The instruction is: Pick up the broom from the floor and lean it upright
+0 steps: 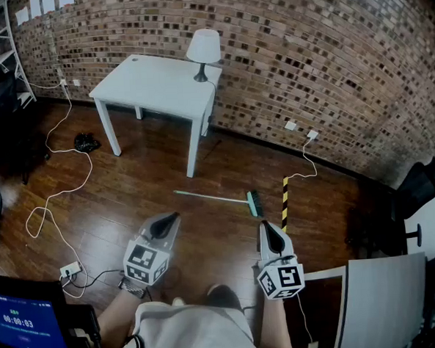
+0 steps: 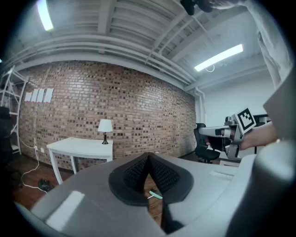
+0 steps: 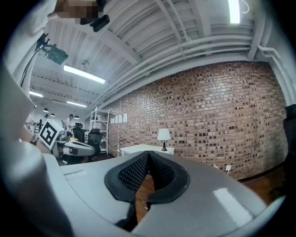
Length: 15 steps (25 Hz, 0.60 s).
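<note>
The broom [image 1: 217, 197] lies flat on the dark wood floor, its thin pale handle pointing left and its green head [image 1: 254, 202] to the right. Both grippers hover above the floor, nearer to me than the broom, and touch nothing. My left gripper [image 1: 169, 219] is shut and empty, below the handle's left part. My right gripper [image 1: 265, 226] is also shut and empty, just below the green head. In the left gripper view the jaws [image 2: 148, 155] meet at their tips, and the broom head [image 2: 156, 195] shows under them. In the right gripper view the gripper [image 3: 148, 153] points level, its jaws together.
A white table [image 1: 160, 83] with a lamp [image 1: 203, 48] stands against the brick wall. A yellow-black striped strip [image 1: 284, 202] lies right of the broom head. White cables and a power strip [image 1: 70, 271] cross the floor at left. Office chairs [image 1: 417, 190] stand at the sides.
</note>
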Available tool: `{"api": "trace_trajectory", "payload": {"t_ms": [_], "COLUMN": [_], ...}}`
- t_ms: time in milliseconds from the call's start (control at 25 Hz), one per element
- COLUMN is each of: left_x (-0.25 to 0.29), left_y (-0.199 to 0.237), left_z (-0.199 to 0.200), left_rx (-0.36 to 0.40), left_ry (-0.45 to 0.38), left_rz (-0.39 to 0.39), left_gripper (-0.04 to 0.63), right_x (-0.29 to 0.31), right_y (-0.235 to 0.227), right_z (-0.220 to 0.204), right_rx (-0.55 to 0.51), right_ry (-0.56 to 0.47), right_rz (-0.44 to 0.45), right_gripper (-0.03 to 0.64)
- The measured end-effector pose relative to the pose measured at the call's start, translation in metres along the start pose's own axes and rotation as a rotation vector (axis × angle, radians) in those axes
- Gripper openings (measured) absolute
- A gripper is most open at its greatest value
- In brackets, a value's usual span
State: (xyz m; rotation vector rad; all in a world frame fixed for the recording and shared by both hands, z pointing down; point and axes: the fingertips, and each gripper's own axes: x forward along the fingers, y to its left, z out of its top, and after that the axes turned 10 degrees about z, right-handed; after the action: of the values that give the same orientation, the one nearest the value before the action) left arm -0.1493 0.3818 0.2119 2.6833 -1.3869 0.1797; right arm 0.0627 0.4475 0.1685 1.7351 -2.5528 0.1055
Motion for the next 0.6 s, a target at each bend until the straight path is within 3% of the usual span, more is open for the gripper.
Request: {"api": "trace_trajectory", "payload": {"t_ms": [200,400,600], "left_x": [0.027,0.099,0.183], "left_y": [0.009,0.012,0.009], "left_z": [0.000,0.004,0.016], "left_rx": [0.009,-0.065,-0.060], "left_ry": [-0.004,0.019,0.029], "left_rz": [-0.008,0.007,0.046], "left_gripper": [-0.002,-0.002,-0.002], "right_x": [0.023,0.064,0.114], "right_y": [-0.018,-0.084,-0.157], "right_z": [0.001,0.001,-0.011], "right_rx": [0.002,0.012,0.038], "right_ry": [-0.018,-0.036,-0.010], "right_rz": [0.016,0.034,0.100], "right_gripper": [0.014,0.014,0.014]}}
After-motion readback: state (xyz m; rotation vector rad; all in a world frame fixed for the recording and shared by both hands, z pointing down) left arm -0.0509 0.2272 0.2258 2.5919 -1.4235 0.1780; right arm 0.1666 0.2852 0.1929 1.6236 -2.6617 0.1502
